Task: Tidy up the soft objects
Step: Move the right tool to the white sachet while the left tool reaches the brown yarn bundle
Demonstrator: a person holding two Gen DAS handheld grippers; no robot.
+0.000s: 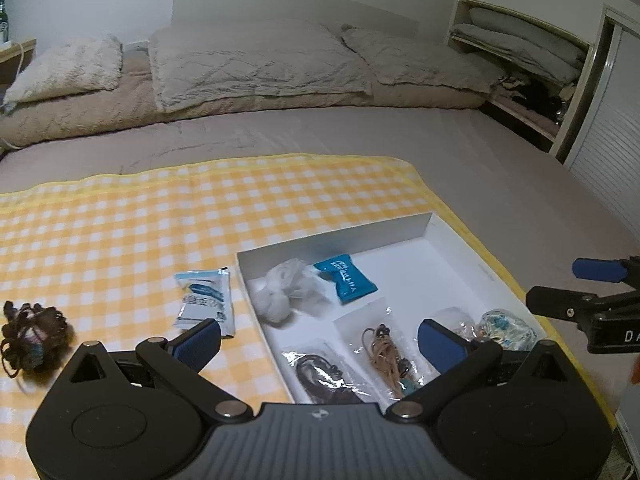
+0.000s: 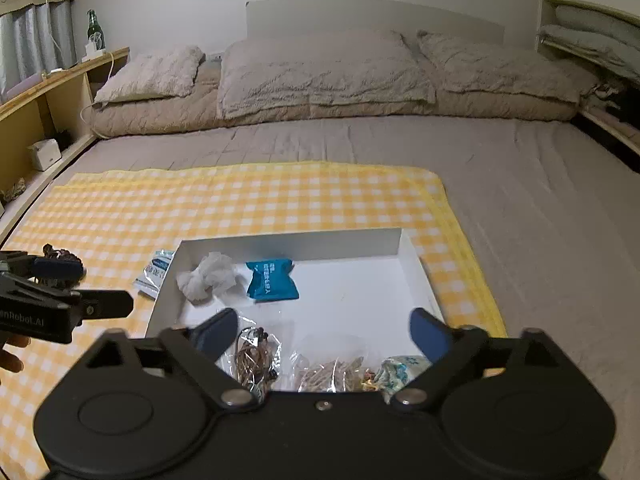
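Note:
A white shallow box (image 1: 360, 236) (image 2: 288, 244) lies on a yellow checked cloth (image 1: 120, 220). Inside it are a white mesh puff (image 1: 280, 288) (image 2: 208, 276), a blue packet (image 1: 346, 282) (image 2: 272, 280) and three clear bags of hair ties: dark (image 1: 320, 376), tan (image 1: 384, 352), teal-white (image 1: 504, 328). Left of the box lie a blue-white packet (image 1: 206, 300) (image 2: 154, 272) and a dark scrunchie bundle (image 1: 32, 336). My left gripper (image 1: 320, 336) (image 2: 104, 286) hovers open over the box's left edge. Above the box's near side, my right gripper (image 2: 322, 320) (image 1: 554, 284) stands open and empty.
The cloth covers the near part of a grey bed sheet (image 2: 520, 200). Pillows (image 2: 320, 72) line the headboard. A wooden shelf (image 2: 60, 76) with a green bottle (image 2: 95, 32) runs along the left. An open closet (image 1: 532, 60) is at the right. A hand (image 2: 10, 352) shows at the left edge.

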